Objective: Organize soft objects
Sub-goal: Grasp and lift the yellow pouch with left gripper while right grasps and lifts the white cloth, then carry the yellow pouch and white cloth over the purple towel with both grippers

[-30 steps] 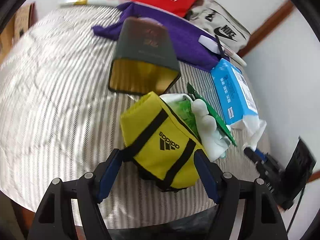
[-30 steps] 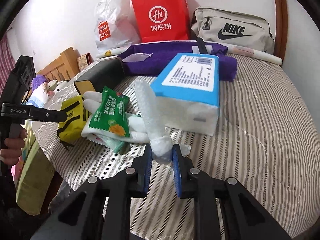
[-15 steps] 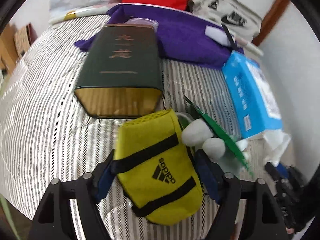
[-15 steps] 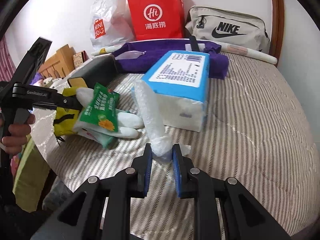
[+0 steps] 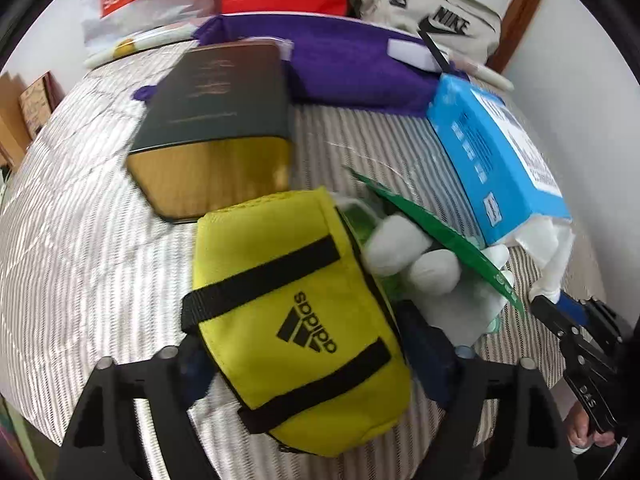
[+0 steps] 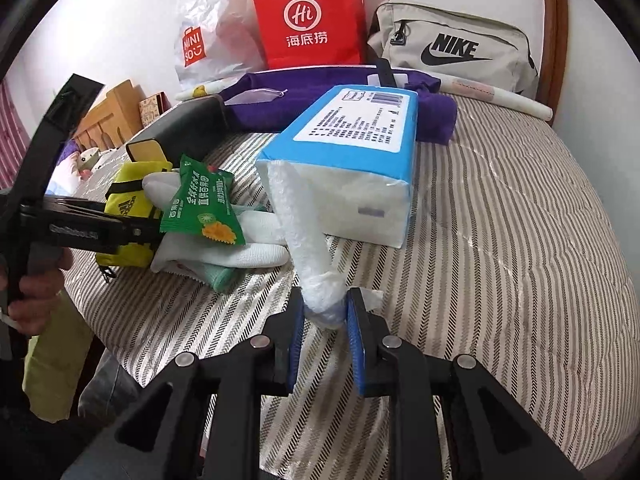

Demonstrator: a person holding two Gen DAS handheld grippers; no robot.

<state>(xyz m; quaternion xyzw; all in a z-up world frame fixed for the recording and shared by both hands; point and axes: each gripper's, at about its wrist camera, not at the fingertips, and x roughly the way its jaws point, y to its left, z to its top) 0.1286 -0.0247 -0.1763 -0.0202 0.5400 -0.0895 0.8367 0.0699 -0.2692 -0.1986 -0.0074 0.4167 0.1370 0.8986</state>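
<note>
My left gripper (image 5: 316, 364) is shut on a yellow Adidas pouch (image 5: 296, 324), lifted toward the camera over the striped bed (image 5: 80, 240). It also shows in the right wrist view (image 6: 128, 208). Beside it lie a white glove (image 5: 416, 256) and a green snack packet (image 5: 436, 232). My right gripper (image 6: 325, 320) is shut on a twisted white tissue (image 6: 312, 256) pulled from the blue tissue pack (image 6: 352, 156).
A dark green and gold box (image 5: 216, 136) lies behind the pouch. A purple cloth (image 5: 352, 64), red paper bag (image 6: 312, 16), white Miniso bag (image 6: 208, 40) and beige Nike bag (image 6: 452, 48) line the wall. The bed edge is near at left.
The left gripper has closed on the yellow pouch and moved forward, so pouch and box look nearer. The right gripper keeps its hold on the tissue, almost still.
</note>
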